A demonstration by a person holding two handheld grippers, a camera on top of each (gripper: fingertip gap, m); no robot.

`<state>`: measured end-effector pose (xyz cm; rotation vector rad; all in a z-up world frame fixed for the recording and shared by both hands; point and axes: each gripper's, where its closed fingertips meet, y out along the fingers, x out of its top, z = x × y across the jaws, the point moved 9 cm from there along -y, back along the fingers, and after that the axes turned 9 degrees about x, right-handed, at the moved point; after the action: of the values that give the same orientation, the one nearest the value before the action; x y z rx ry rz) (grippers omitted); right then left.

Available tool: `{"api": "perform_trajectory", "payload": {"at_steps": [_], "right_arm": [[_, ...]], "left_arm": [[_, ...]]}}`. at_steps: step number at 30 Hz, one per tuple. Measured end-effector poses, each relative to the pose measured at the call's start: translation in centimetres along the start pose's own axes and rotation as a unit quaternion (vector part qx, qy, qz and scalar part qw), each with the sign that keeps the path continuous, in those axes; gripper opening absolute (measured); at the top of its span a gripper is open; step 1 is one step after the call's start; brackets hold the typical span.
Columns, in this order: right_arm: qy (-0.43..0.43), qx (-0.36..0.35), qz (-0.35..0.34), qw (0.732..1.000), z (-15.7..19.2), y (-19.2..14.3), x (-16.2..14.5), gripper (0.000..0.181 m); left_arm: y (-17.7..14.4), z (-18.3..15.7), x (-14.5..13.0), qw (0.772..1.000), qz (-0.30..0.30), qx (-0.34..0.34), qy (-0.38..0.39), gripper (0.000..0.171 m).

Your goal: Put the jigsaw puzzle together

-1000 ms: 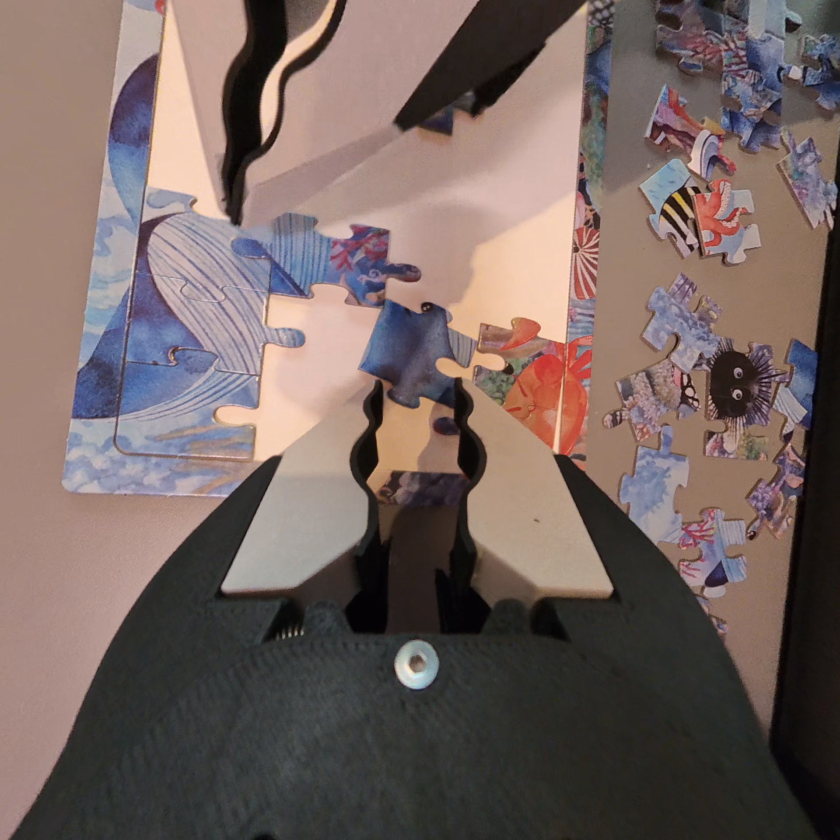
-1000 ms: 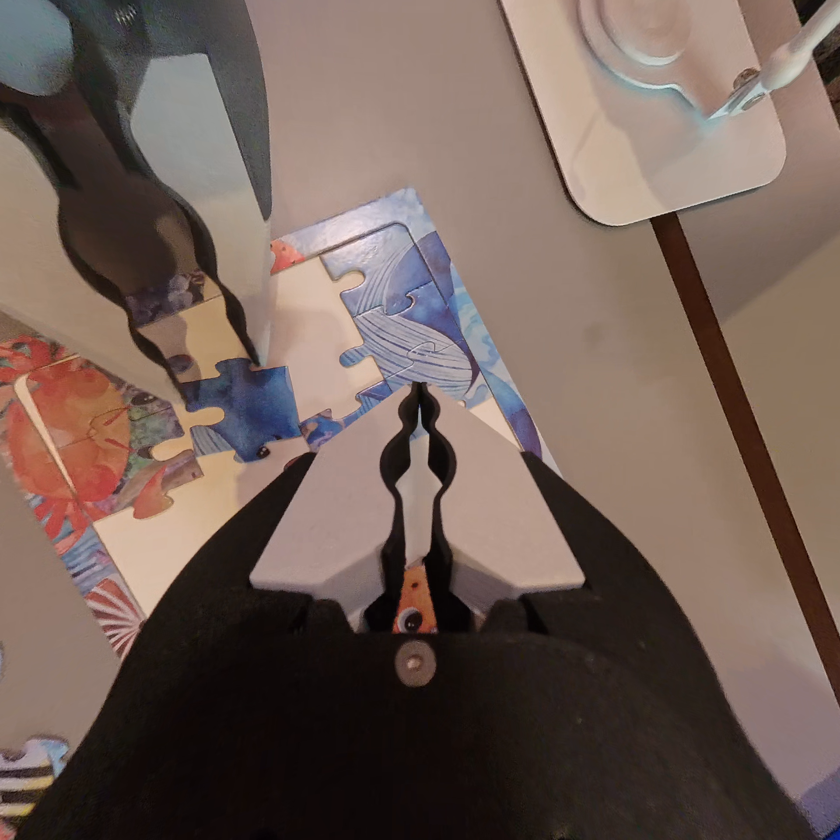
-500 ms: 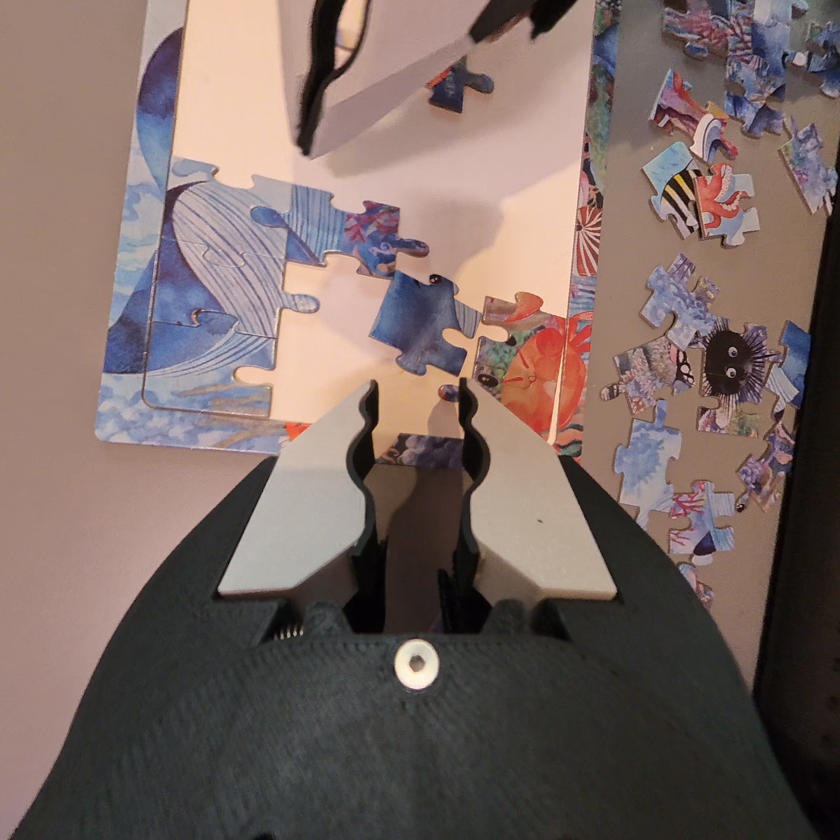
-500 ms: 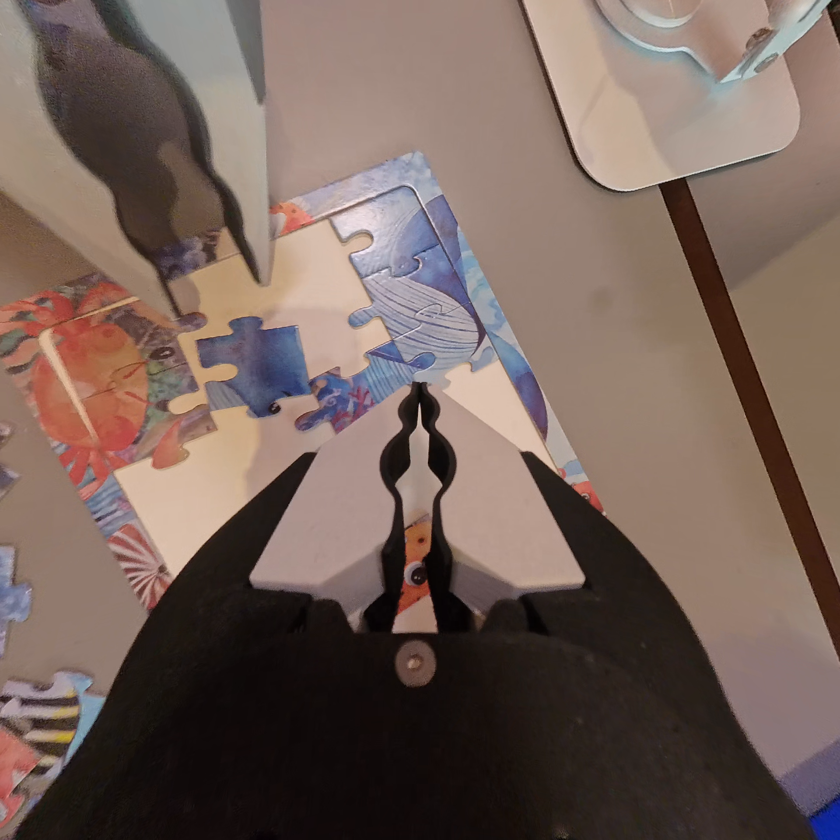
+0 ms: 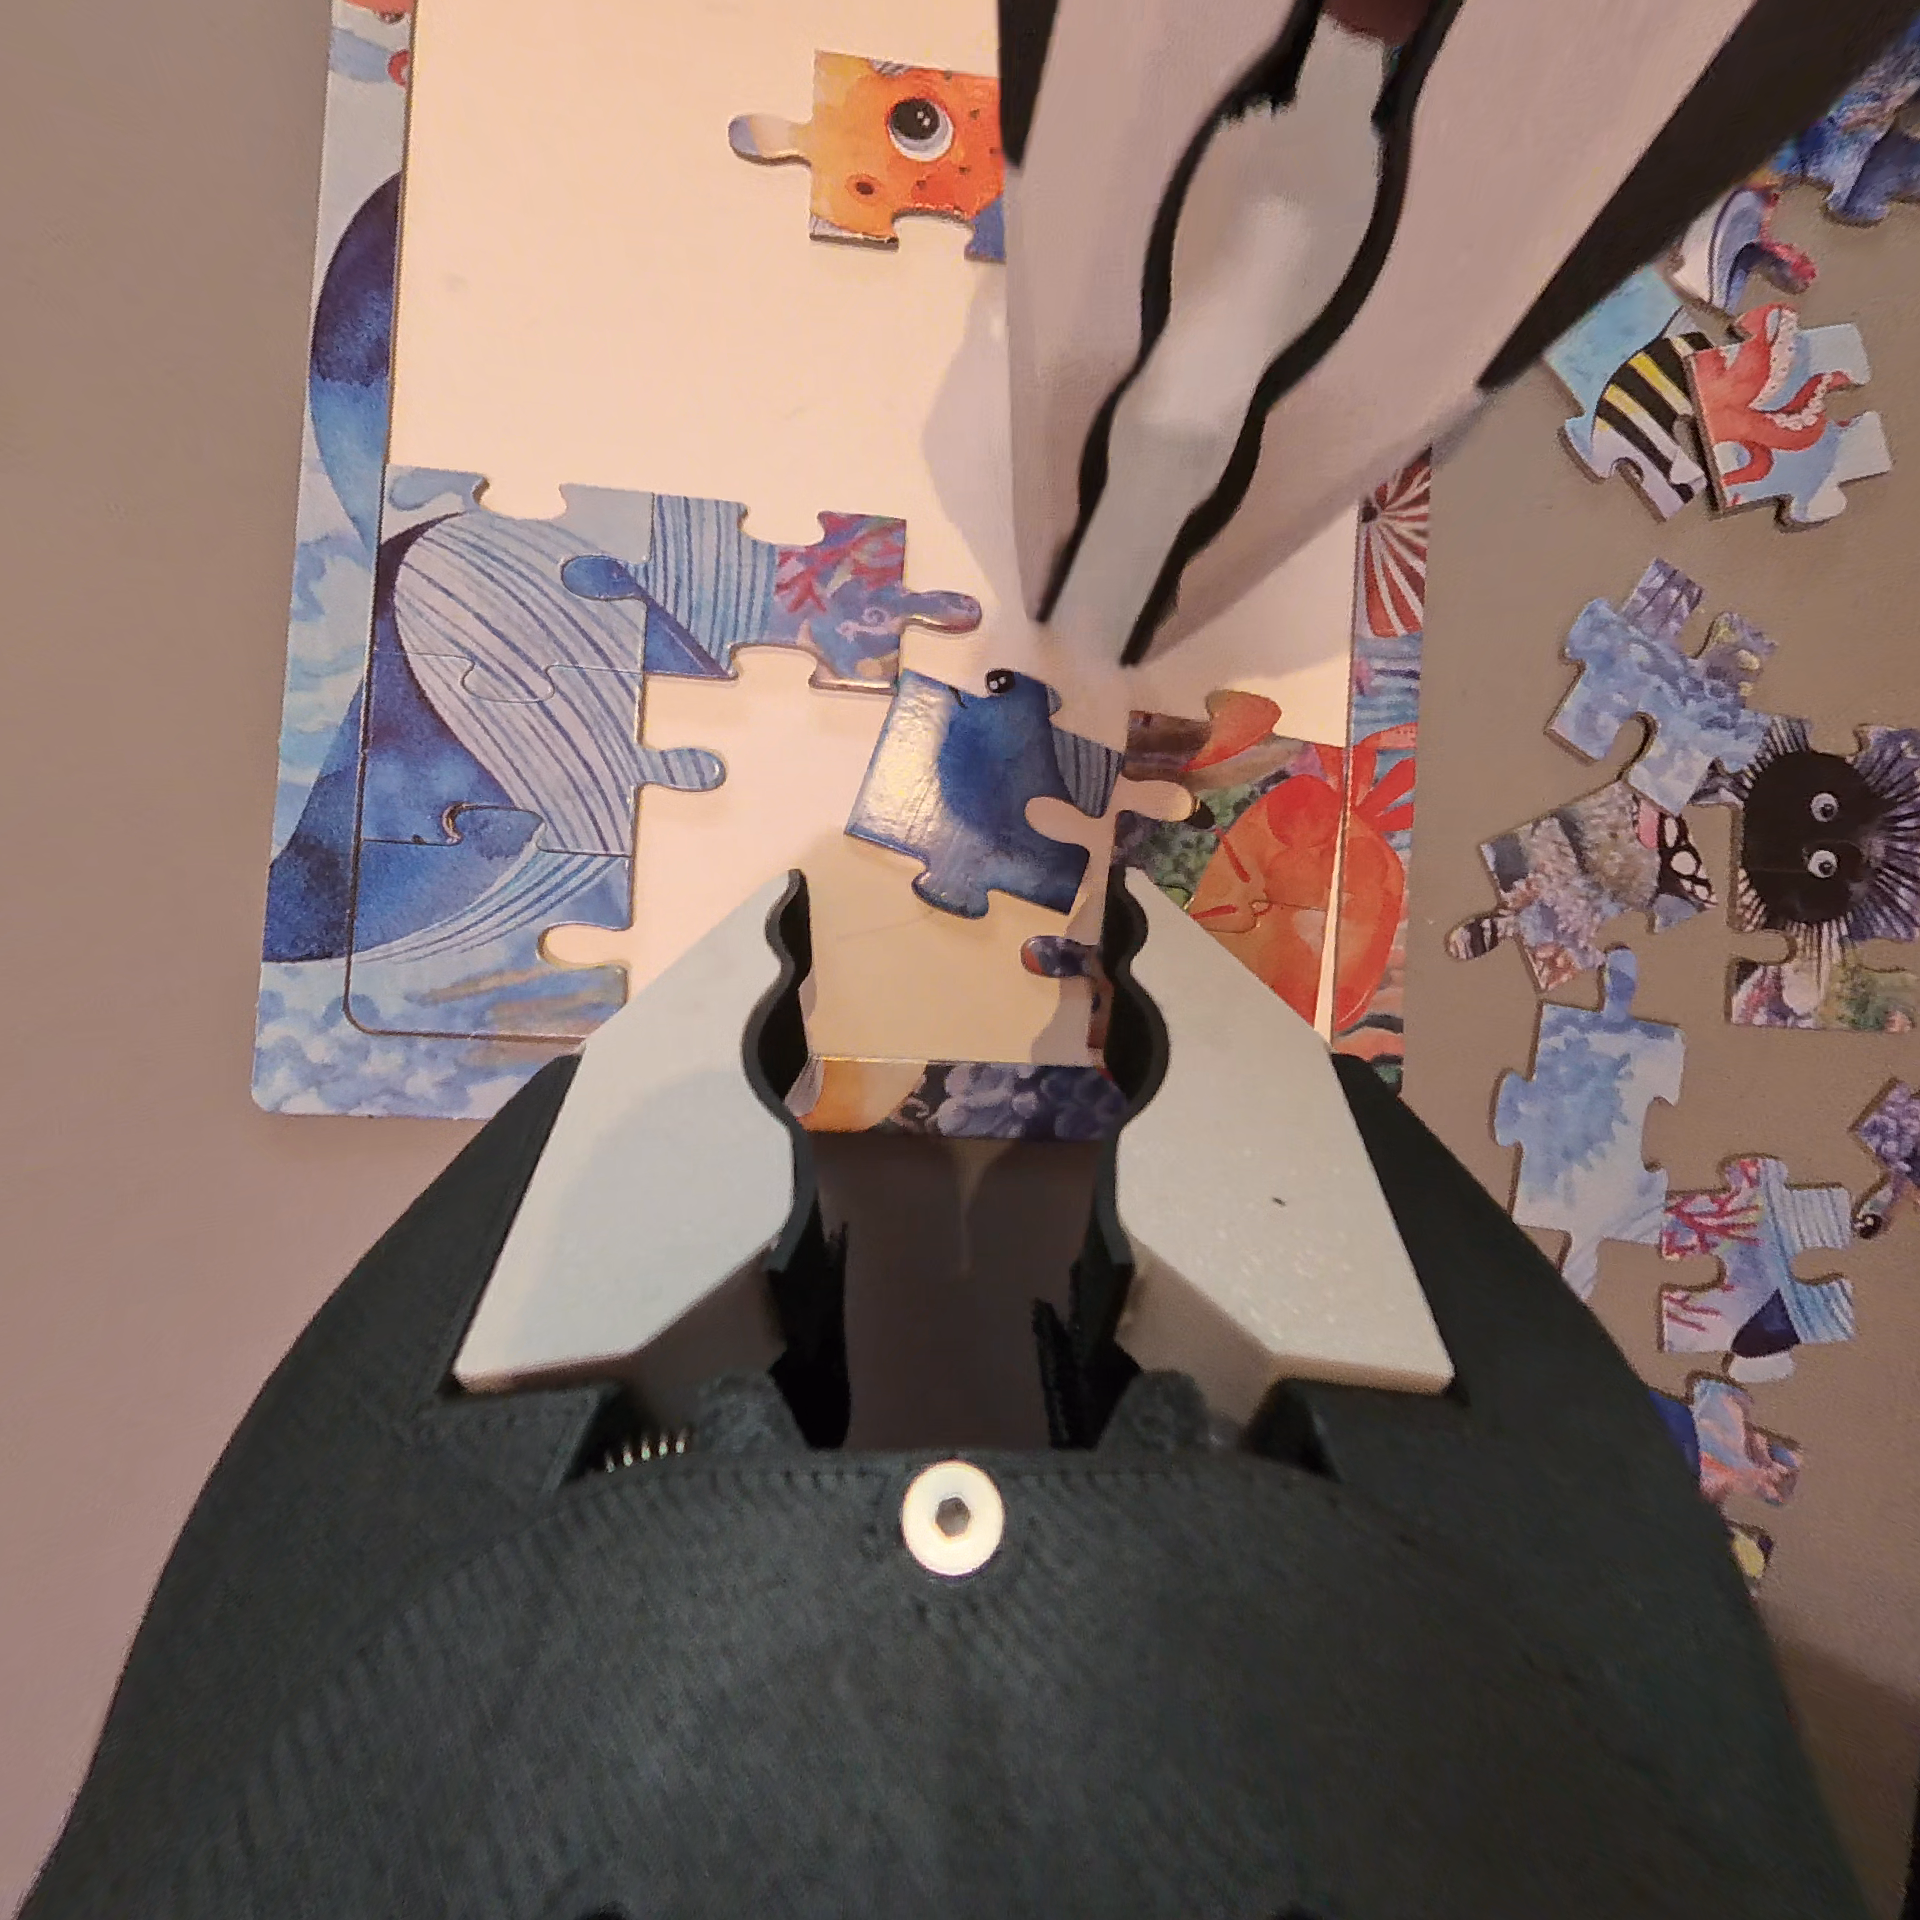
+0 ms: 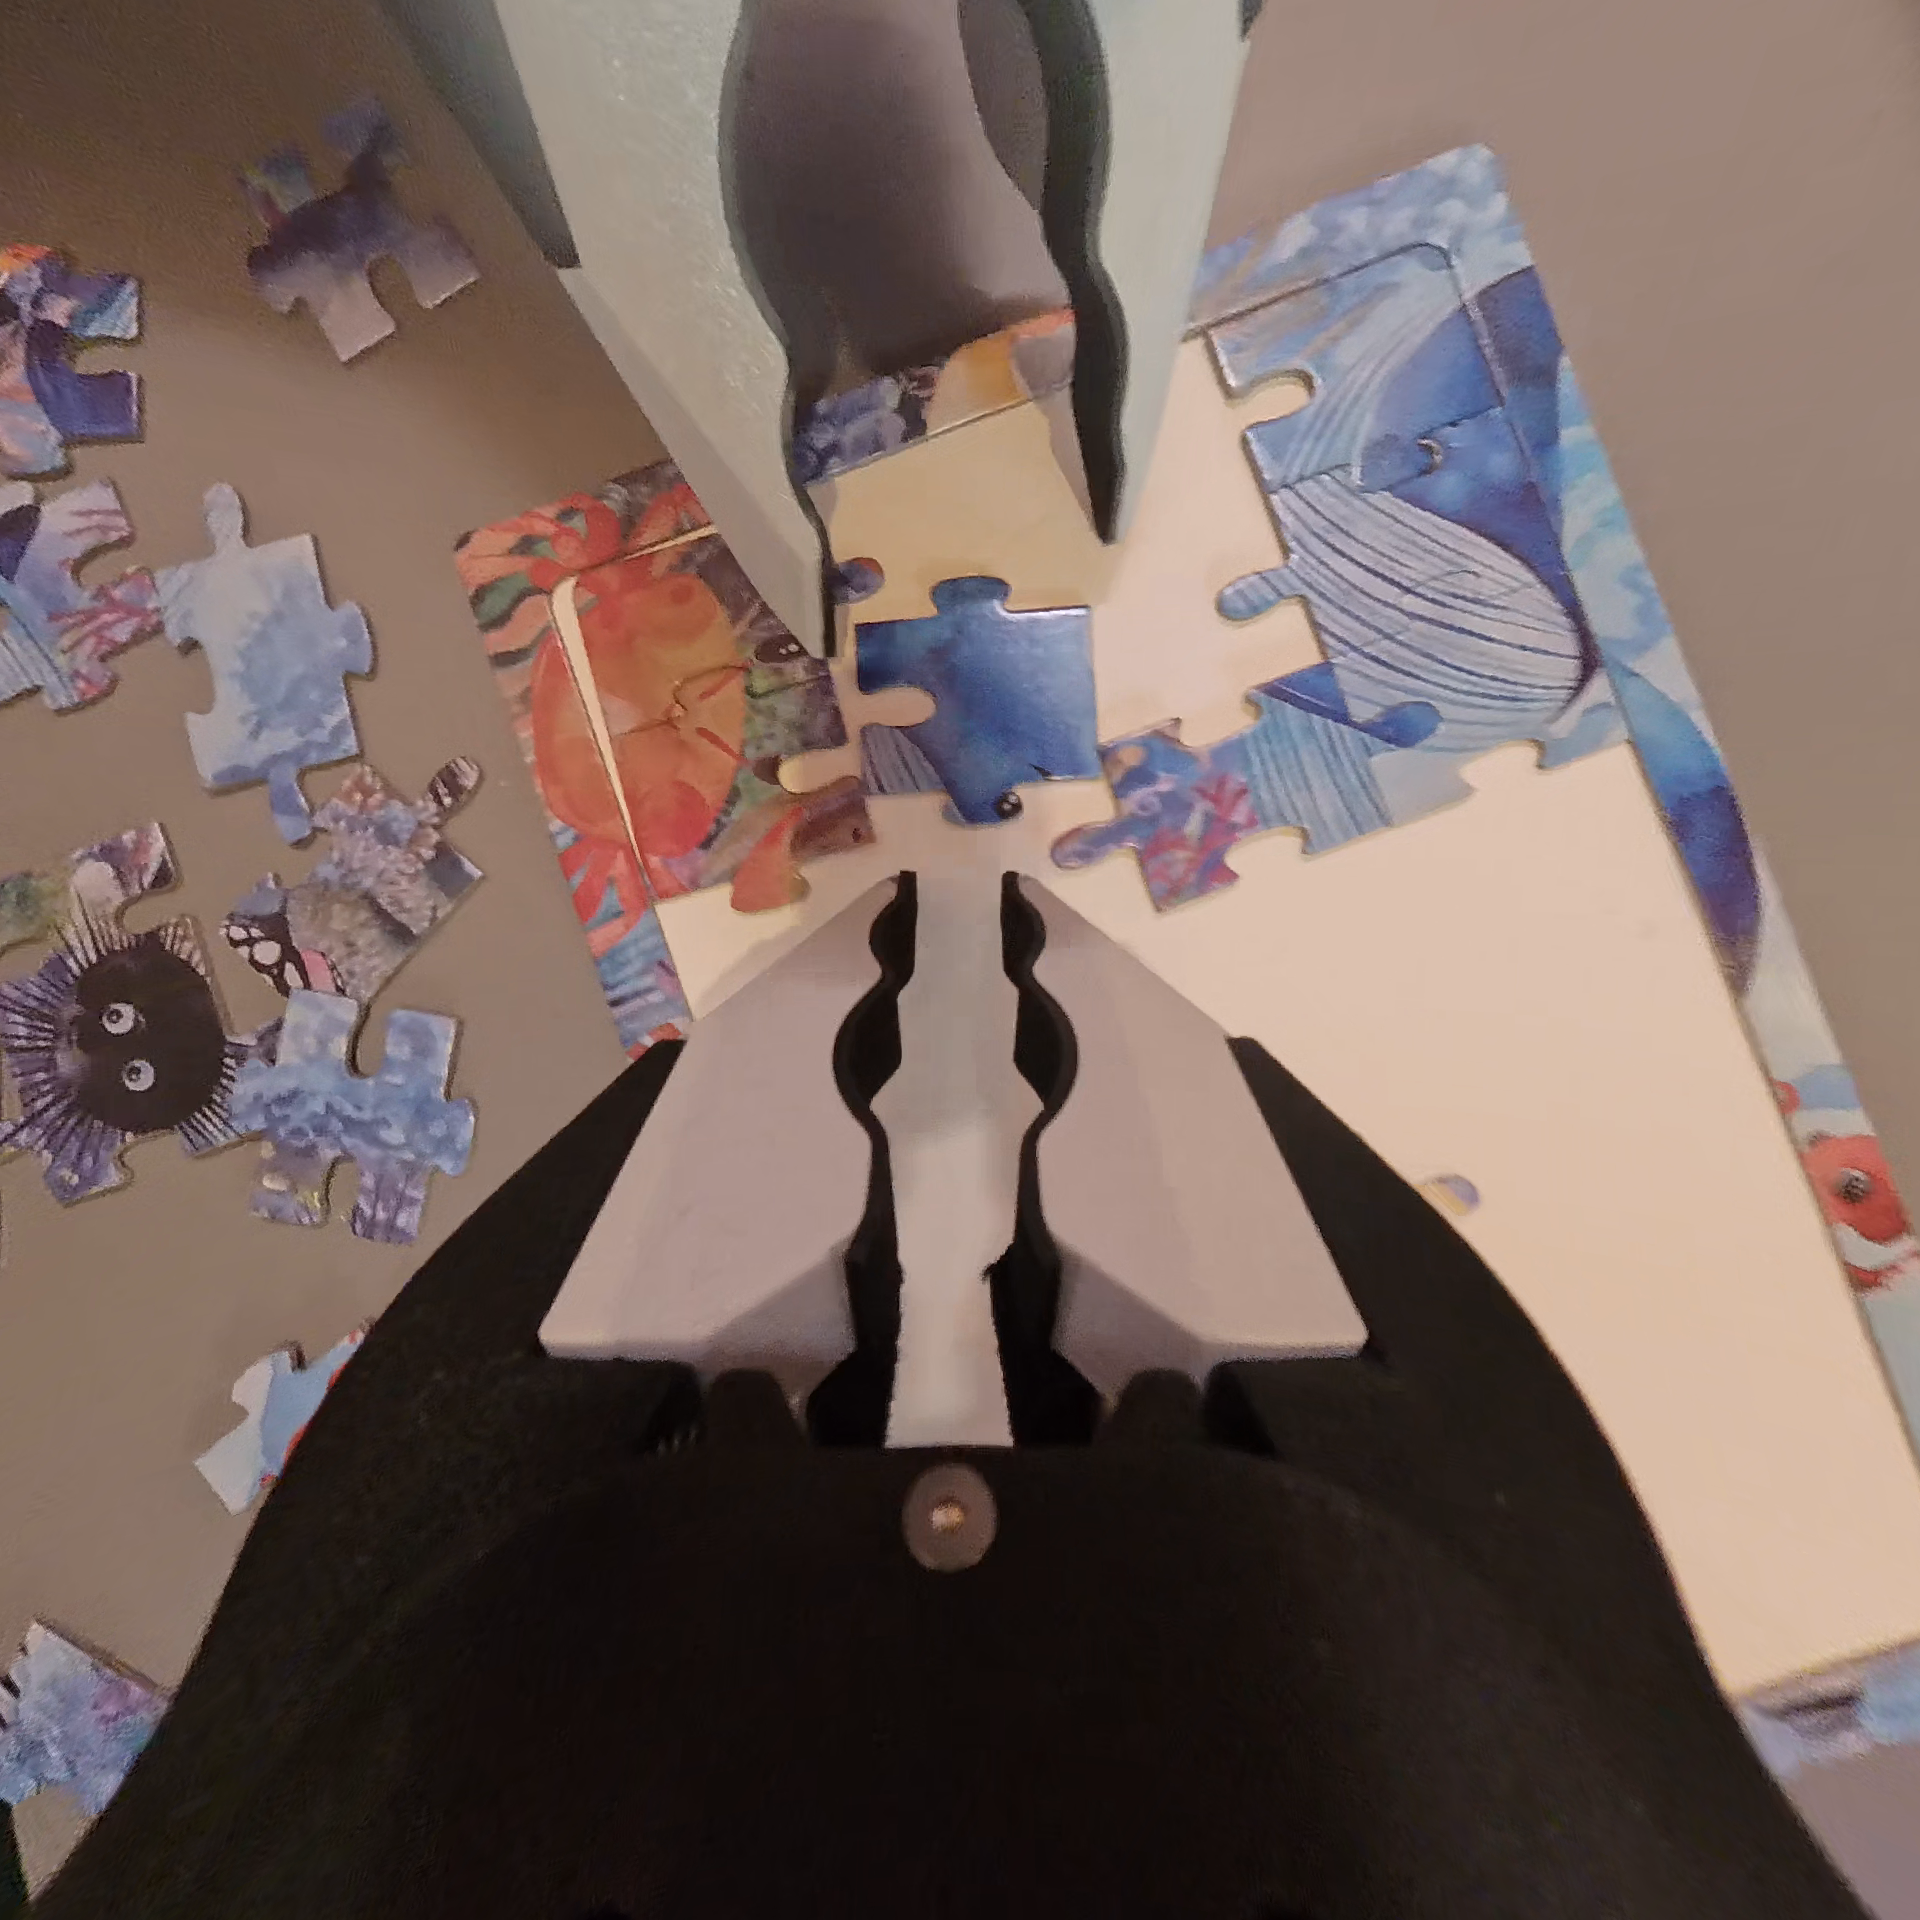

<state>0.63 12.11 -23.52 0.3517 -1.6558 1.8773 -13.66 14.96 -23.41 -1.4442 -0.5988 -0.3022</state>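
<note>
The dark blue whale piece [image 5: 977, 795] lies loose and tilted on the bare cream floor of the puzzle tray [image 5: 582, 260], between the assembled whale section [image 5: 499, 748] on the left and the orange crab section [image 5: 1278, 862] on the right, its notch just beside the crab section's tab but not seated. It looks like thin, stiff card: light, flat against the tray, easy to skid and hard to lift by its face. The best hold is probably across two opposite edges, or a nudge on one edge to slide and turn it.

The left gripper [image 5: 956, 904] hovers just near of the piece, pointing down at it, jaws wide and empty. The right gripper [image 6: 956, 883] comes in from the far side, facing the left one, its tips just beyond the piece's eye corner; its jaws stand narrowly apart, holding nothing. An orange fish piece [image 5: 894, 156] rests on the far tray floor. Loose pieces [image 5: 1662, 707] are scattered on the table to the right.
</note>
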Motion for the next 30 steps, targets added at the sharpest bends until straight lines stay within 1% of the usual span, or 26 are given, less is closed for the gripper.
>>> {"api": "perform_trajectory", "payload": {"at_steps": [1,2,3,7,10,13,15,19,24,25,27,30], "right_arm": [[0.000,0.002,-0.002,1.000,0.1,0.3,0.0,0.013],[-0.004,-0.001,-0.007,1.000,0.1,0.3,0.1,0.008],[-0.001,-0.005,-0.004,1.000,0.0,0.3,0.1,0.008],[0.003,-0.001,-0.032,0.999,0.2,0.7,0.1,0.003],[0.004,-0.008,-0.042,0.999,0.2,0.9,0.1,0.000],[0.018,0.004,-0.059,0.998,0.1,0.8,0.1,0.000],[0.026,0.016,-0.082,0.996,0.1,0.9,0.2,0.000],[0.021,0.024,-0.085,0.996,0.5,1.4,0.5,0.000],[0.041,0.015,-0.091,0.995,0.0,0.3,0.0,0.000],[0.045,0.016,-0.088,0.995,0.0,0.0,-0.3,0.003],[0.056,0.026,-0.069,0.996,0.2,-0.5,-0.9,0.016],[0.043,0.026,-0.056,0.997,1.0,-0.5,-1.4,0.020]], "left_arm": [[0.0,-0.1,0.1,1.000,-0.001,-0.004,-0.002,0.055],[0.0,-0.2,0.1,1.000,-0.002,-0.010,-0.002,0.054],[0.0,-0.3,0.1,1.000,-0.004,-0.016,-0.003,0.051],[0.2,-0.8,0.2,0.999,-0.010,-0.040,-0.006,0.042],[0.1,-0.9,0.2,0.999,-0.013,-0.049,-0.010,0.045],[0.1,-0.9,0.1,0.998,-0.015,-0.054,-0.012,0.047],[0.1,-1.1,0.1,0.997,-0.020,-0.069,-0.014,0.046],[0.1,-1.4,0.3,0.997,-0.022,-0.078,-0.013,0.047],[0.2,-1.8,0.3,0.995,-0.024,-0.093,-0.013,0.046],[0.2,-1.8,0.3,0.995,-0.025,-0.093,-0.013,0.046],[0.2,-1.8,0.3,0.995,-0.029,-0.096,-0.012,0.047],[0.3,-2.1,0.5,0.994,-0.038,-0.107,-0.008,0.050]]}}
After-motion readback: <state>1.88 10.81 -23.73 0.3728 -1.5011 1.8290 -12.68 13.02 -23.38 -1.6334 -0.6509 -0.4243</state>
